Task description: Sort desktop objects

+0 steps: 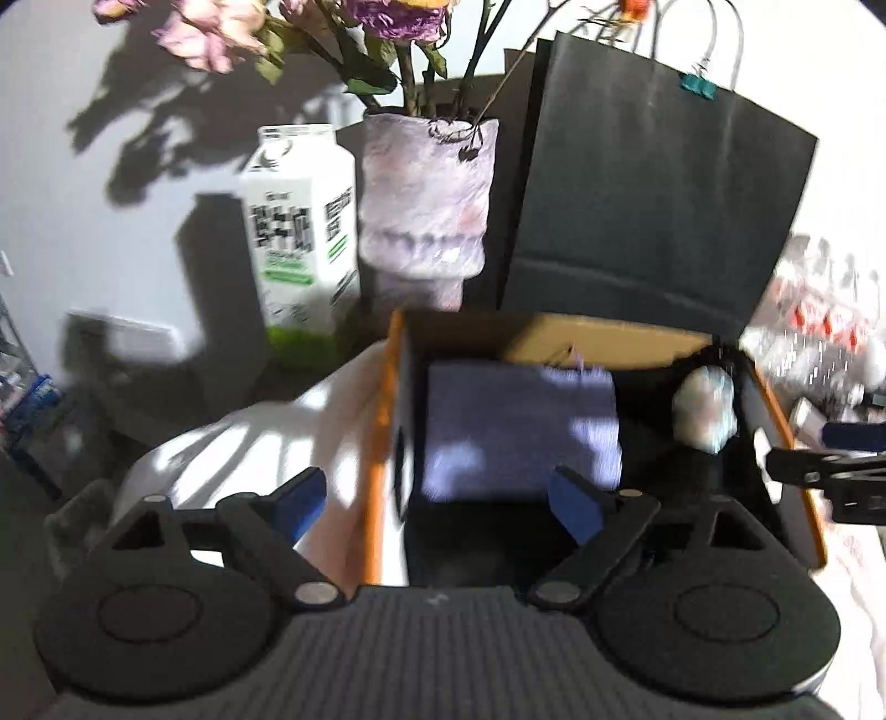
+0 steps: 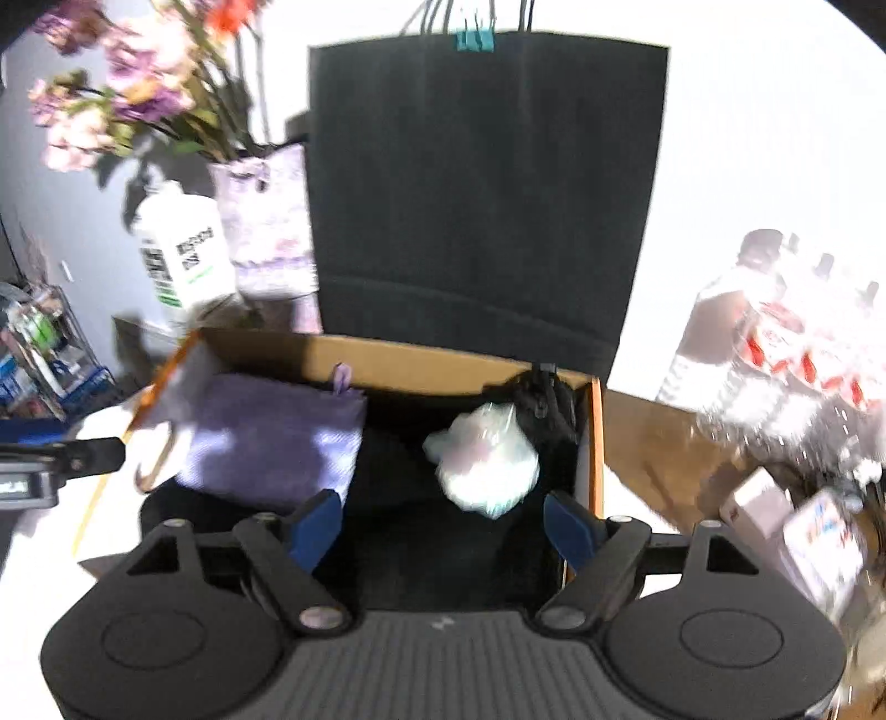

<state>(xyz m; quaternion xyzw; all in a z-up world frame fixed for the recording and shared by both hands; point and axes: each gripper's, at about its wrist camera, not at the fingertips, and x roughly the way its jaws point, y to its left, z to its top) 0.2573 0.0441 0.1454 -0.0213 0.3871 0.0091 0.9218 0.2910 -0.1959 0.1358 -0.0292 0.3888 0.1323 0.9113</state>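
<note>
There is one cardboard box (image 2: 443, 363) with orange edges on the table, and both tongs hang just above it, pointing down into it. Inside the box I count two things. One is a flat purple cloth pouch (image 2: 271, 443) with a little loop at its top, leaning against the left side of the box. The other is one small clear plastic bag (image 2: 487, 459), crumpled into a ball with something pale inside, lying near the right wall of the box, with something black right behind it that I cannot make out. The pouch and the bag are apart, with dark box floor between them. The left gripper (image 1: 440, 504) has its two blue pads spread wide, and nothing is pinched between them; the pouch shows just past its right pad. The right gripper (image 2: 443, 526) is spread wide too, with nothing squeezed in it; the plastic bag sits just ahead of the gap, not touched by the pads. Behind the box stands one tall black paper bag (image 2: 487, 194) with one teal clip (image 2: 474, 40) on its top edge. To the left of it is one pale vase (image 1: 426, 205) full of pink and purple flowers (image 1: 221, 27), and beside the vase one white and green carton (image 1: 302, 238). On the right is a pack of water bottles (image 2: 786, 354) with red labels, too blurry to count.
</note>
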